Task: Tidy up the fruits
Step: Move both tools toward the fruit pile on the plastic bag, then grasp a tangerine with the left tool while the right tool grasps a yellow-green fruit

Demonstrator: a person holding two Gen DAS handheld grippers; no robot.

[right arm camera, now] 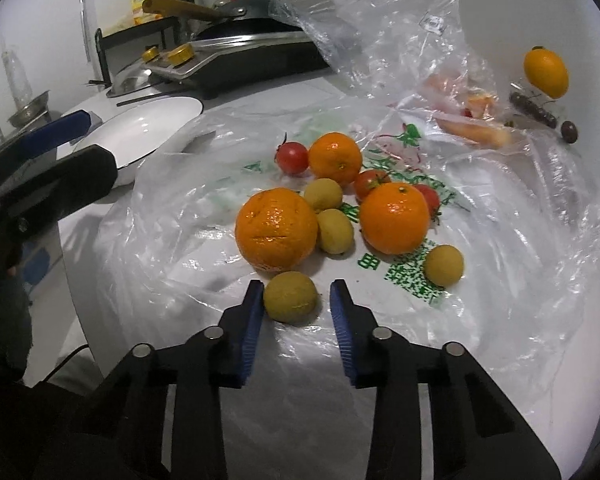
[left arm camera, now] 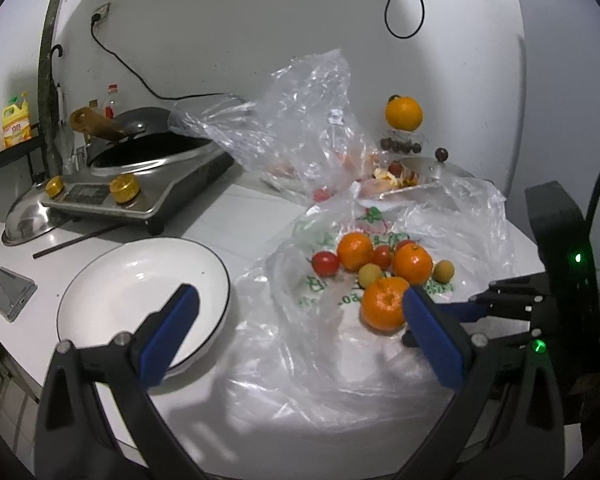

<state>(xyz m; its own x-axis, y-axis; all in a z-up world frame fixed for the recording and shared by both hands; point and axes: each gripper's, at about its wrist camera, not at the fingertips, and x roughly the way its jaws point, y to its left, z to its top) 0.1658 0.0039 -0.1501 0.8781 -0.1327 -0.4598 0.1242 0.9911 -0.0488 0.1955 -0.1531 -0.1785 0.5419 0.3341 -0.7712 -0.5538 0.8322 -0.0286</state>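
Three oranges (right arm camera: 276, 228), several red cherry tomatoes (right arm camera: 292, 157) and small yellow-green fruits (right arm camera: 334, 230) lie on a spread clear plastic bag (right arm camera: 500, 264). My right gripper (right arm camera: 296, 304) points down at the nearest yellow-green fruit (right arm camera: 290, 297), which sits between its blue pads. The left pad touches it and a gap shows at the right pad. My left gripper (left arm camera: 300, 296) is open wide, one finger over the empty white plate (left arm camera: 140, 280) and the other beside the nearest orange (left arm camera: 382, 304).
A stove with a black pan (left arm camera: 140, 148) stands at the back left, a steel lid (left arm camera: 28, 220) beside it. A second crumpled bag (left arm camera: 292, 120) holds more produce. An orange (left arm camera: 403, 114) sits on a stand with dark fruits by the wall. The counter edge curves near.
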